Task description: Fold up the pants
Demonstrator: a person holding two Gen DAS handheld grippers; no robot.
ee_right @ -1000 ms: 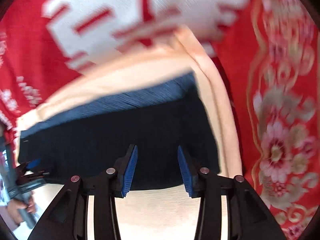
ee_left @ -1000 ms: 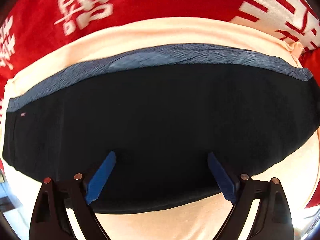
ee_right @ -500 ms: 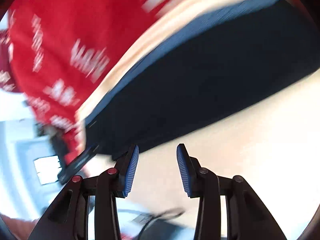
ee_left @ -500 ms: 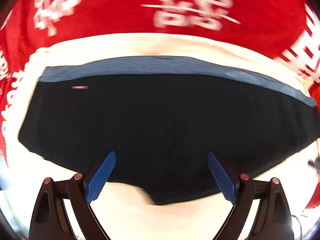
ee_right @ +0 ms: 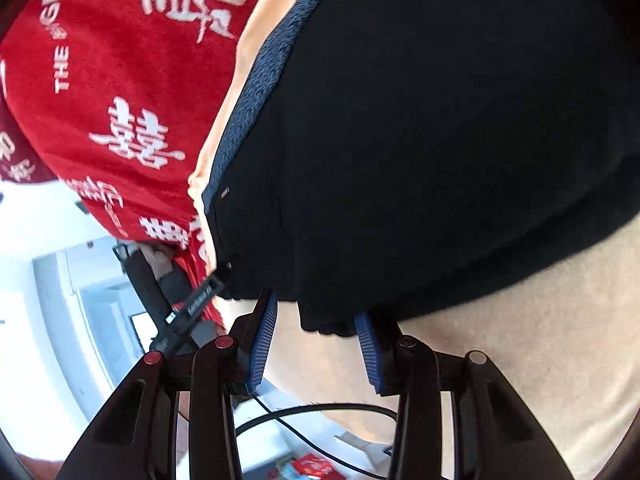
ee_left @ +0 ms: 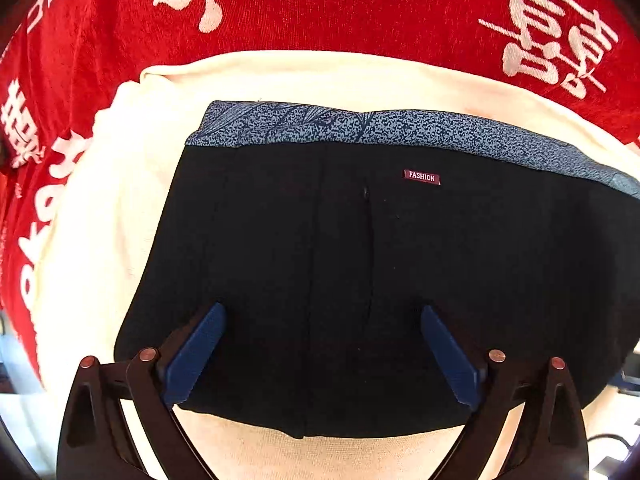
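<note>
The folded black pants (ee_left: 360, 272) lie flat on a cream cloth (ee_left: 104, 216), with a blue speckled waistband (ee_left: 360, 128) at the far edge and a small red FASHION label (ee_left: 422, 177). My left gripper (ee_left: 322, 320) is open and empty, its blue pads over the pants' near half. In the right wrist view the pants (ee_right: 440, 140) fill the upper right. My right gripper (ee_right: 316, 316) is open and empty at the pants' near corner. The other gripper (ee_right: 192, 304) shows at the left there, at the pants' corner.
A red blanket with white characters (ee_left: 320, 4) lies under the cream cloth and shows around it, also in the right wrist view (ee_right: 120, 92). Black cables (ee_right: 320, 412) and floor clutter lie below the surface's edge. White room walls show at the left.
Both grippers have swung left along the pants: the left one now faces the left end with the label, the right one now sits at the near left corner. Both stay open.
</note>
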